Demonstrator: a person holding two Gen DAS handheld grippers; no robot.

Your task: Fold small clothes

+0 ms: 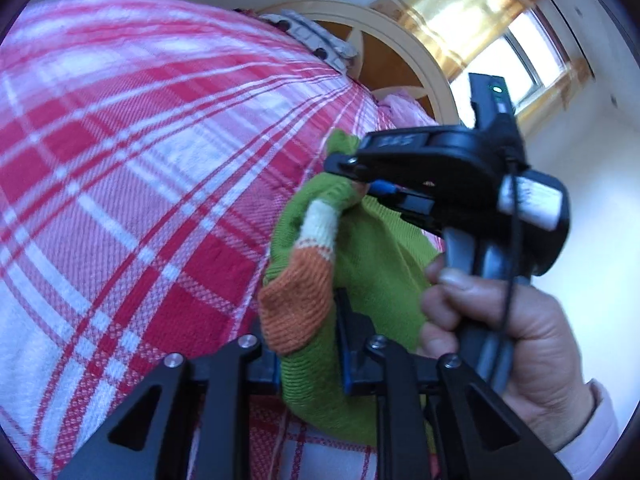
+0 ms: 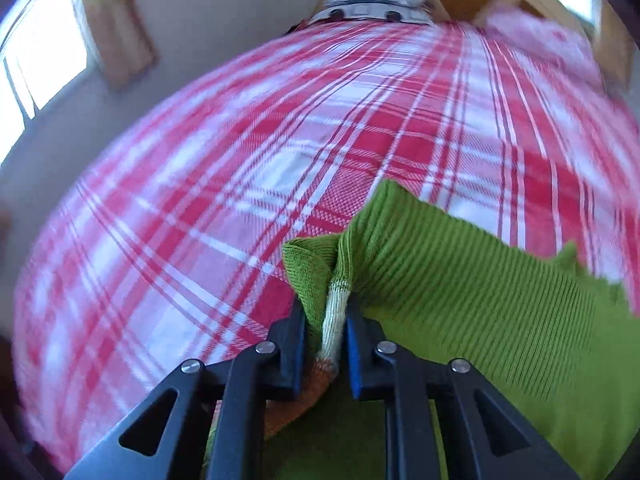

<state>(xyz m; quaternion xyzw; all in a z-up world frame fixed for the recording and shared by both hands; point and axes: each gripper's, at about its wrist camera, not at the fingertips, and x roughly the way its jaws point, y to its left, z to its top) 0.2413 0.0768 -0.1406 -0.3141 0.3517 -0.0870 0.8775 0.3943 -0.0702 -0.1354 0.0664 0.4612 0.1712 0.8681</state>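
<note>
Left wrist view: our left gripper [image 1: 306, 344] has its jaws closed down on the green sock [image 1: 384, 268], pinching the knit just under the orange heel patch [image 1: 296, 308]. The sock is bunched and lifted above the red plaid bedspread [image 1: 120, 160], not lying flat. The right gripper [image 1: 360, 172] comes in from the right, held by the right hand [image 1: 516, 340], and its tips bite the same sock higher up, near the white stripe [image 1: 322, 220]. The two grips are close together, so there's little free fabric between us.

Risk here: both tools hold one wad. If we pull apart, the knit stretches or slips out of one jaw; if we lower it as is, it lands crumpled with no clean crease.

Right wrist view: the right gripper [image 2: 326, 320] has jaws nearly closed on a thin gathered ridge of sock [image 2: 460, 280], with the white stripe [image 2: 336, 316] running straight between the pads. The ribbed cuff end fans out to the right, over the bedspread [image 2: 240, 160]. The frame is motion-blurred at the edges, so we look to be moving.

Risk: the grip is on a narrow ridge, probably several layers. A fast swing could shake out one layer, and the cuff would flop and fold unevenly. The pink cloth [image 2: 532, 36] at the far edge of the bed is well apart, so no snag is likely.
</note>
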